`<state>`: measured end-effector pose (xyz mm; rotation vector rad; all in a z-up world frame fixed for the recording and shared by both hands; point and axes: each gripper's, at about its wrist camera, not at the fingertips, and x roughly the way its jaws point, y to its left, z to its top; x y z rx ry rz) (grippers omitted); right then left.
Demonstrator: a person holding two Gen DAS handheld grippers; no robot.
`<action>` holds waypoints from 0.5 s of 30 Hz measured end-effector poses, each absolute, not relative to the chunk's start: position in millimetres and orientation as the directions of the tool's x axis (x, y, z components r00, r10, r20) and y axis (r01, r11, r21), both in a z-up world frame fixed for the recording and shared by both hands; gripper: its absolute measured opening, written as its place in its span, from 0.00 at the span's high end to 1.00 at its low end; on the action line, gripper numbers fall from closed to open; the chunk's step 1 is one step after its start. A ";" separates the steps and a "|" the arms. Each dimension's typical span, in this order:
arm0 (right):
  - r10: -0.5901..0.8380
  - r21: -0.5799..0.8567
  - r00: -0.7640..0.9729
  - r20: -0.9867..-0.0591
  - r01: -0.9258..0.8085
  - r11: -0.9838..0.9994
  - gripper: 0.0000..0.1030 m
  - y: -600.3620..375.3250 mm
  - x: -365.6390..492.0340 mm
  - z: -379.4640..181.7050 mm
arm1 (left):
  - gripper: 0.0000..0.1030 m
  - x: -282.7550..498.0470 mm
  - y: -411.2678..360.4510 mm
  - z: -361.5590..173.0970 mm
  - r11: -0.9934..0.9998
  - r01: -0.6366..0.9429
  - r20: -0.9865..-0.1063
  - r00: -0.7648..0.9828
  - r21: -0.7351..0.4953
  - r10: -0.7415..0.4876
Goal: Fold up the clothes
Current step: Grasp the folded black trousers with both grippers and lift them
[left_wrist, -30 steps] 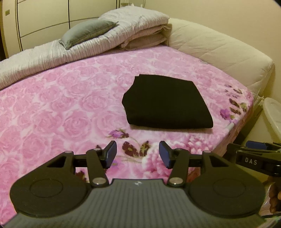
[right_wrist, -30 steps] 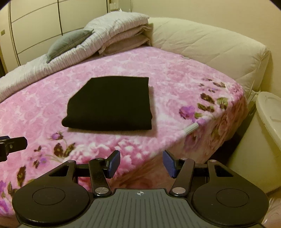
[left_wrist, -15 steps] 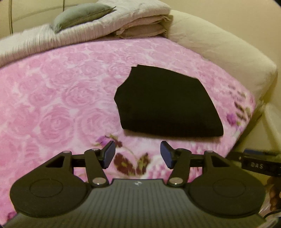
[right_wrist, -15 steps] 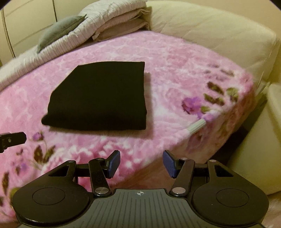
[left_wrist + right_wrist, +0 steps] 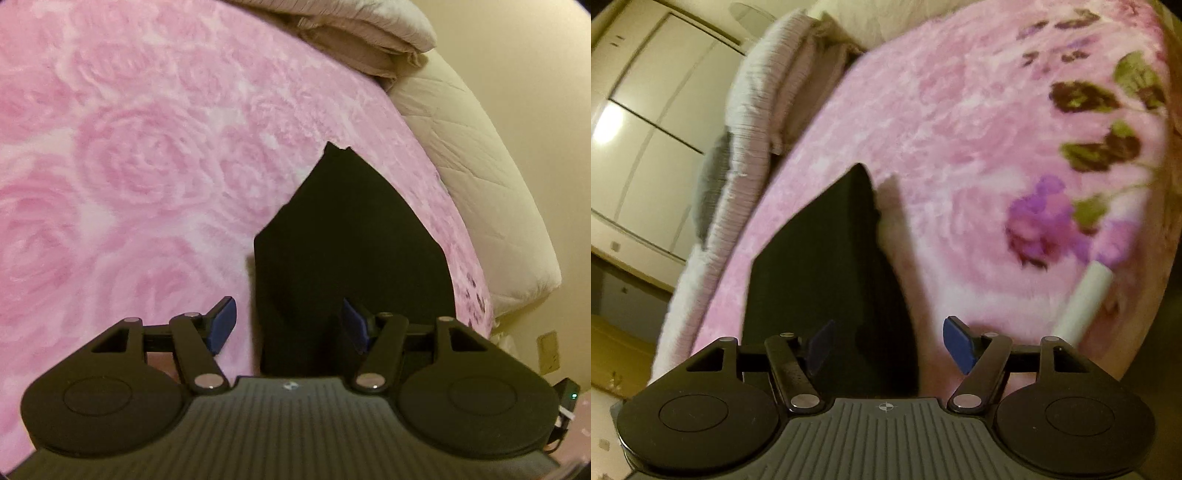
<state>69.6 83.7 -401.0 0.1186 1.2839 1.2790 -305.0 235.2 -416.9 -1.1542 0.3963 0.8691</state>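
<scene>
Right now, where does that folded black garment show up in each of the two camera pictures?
Left wrist view: the folded black garment sits right of centre, reaching down between the open gripper fingers.
Right wrist view: the garment sits left of centre, above the fingers.
Shared landmark: the pink rose blanket beneath it, and the stacked bedding beyond it.

A pink rose-patterned blanket [image 5: 147, 155] covers the bed; folded bedding [image 5: 354, 40] lies far, a cream quilt [image 5: 480, 177] right.

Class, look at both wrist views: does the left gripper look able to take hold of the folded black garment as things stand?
Probably yes. The left gripper is open, its jaws have just been opening, and the black garment lies flat on the pink blanket with one edge between the fingers and nothing blocking.
</scene>
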 end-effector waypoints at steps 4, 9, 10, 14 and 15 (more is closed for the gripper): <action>0.729 0.708 -0.285 -0.623 -0.603 0.369 0.32 109.1 76.3 -415.2 | 0.44 -295.5 254.6 -428.7 0.149 -0.716 -0.640 0.683 -0.682 0.351; 0.748 0.771 -0.343 -0.568 -0.539 0.339 0.32 122.6 83.4 -427.4 | 0.44 -285.4 275.5 -439.8 0.160 -0.645 -0.583 0.752 -0.748 0.307; 0.751 0.781 -0.352 -0.558 -0.528 0.333 0.32 124.2 84.9 -429.6 | 0.44 -283.7 280.1 -441.9 0.159 -0.634 -0.575 0.762 -0.757 0.299; 0.759 0.816 -0.400 -0.514 -0.499 0.290 0.32 134.1 89.3 -437.2 | 0.44 -274.7 296.8 -447.9 0.170 -0.604 -0.552 0.788 -0.779 0.273; 0.759 0.821 -0.408 -0.508 -0.496 0.283 0.33 137.0 89.1 -437.9 | 0.44 -271.2 300.1 -449.2 0.178 -0.597 -0.546 0.794 -0.782 0.267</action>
